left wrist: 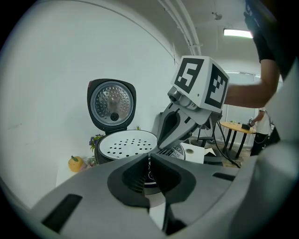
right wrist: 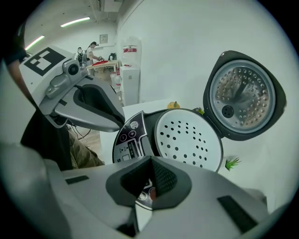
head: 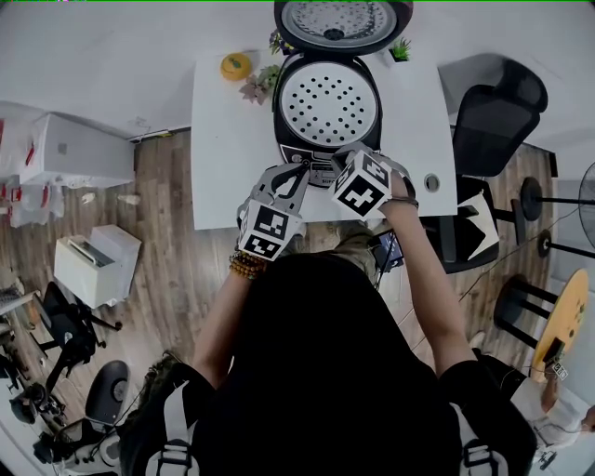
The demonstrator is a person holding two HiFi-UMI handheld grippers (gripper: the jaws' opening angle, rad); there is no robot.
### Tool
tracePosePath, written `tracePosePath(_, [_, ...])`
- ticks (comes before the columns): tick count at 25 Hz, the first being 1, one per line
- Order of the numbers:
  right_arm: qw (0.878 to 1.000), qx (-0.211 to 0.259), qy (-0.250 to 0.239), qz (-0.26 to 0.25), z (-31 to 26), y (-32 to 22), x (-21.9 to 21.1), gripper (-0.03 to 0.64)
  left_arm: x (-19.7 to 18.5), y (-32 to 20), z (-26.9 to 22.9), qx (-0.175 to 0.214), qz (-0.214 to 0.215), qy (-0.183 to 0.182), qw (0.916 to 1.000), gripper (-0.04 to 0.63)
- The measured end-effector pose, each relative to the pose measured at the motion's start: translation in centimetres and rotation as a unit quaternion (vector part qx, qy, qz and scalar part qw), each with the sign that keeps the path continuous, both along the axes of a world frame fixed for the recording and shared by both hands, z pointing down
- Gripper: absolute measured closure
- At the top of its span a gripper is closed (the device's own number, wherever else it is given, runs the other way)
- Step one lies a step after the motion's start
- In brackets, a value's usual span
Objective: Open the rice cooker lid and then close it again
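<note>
The black rice cooker (head: 296, 130) stands on the white table (head: 223, 149) with its lid (head: 339, 23) swung up and back. A white perforated steamer tray (head: 325, 102) fills its mouth. Both grippers hover at the cooker's front, over the control panel (right wrist: 131, 137). My left gripper (head: 296, 174) is shut with nothing in it and points nearly level at the cooker (left wrist: 126, 144). My right gripper (head: 340, 160) is also shut and empty and tilts steeply down over the panel buttons. In the right gripper view the lid (right wrist: 243, 95) stands upright behind the tray (right wrist: 187, 140).
A small orange pumpkin ornament (head: 235, 66) and little potted plants (head: 263, 84) sit left of the cooker, a green plant (head: 401, 48) to its right. A black office chair (head: 493, 112) stands right of the table. A white box (head: 98, 265) lies on the wooden floor.
</note>
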State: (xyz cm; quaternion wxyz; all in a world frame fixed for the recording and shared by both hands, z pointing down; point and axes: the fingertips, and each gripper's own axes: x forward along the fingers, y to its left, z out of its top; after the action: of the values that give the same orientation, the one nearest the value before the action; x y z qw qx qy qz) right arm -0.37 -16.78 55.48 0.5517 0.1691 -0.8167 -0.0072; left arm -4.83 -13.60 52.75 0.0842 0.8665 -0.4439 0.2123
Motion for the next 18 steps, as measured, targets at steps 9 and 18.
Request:
tracePosePath(9, [1.0,-0.003,0.004,-0.001,0.0,-0.1,-0.1,0.589,-0.1,-0.6,-0.1,0.002,-0.001,0.004,1.0,0.56])
tracePosePath(18, [0.999,0.027,-0.028,0.019,-0.3,-0.1,0.0,0.589,0.1,-1.1,-0.7,0.01,-0.001,0.012,0.9999,0.56])
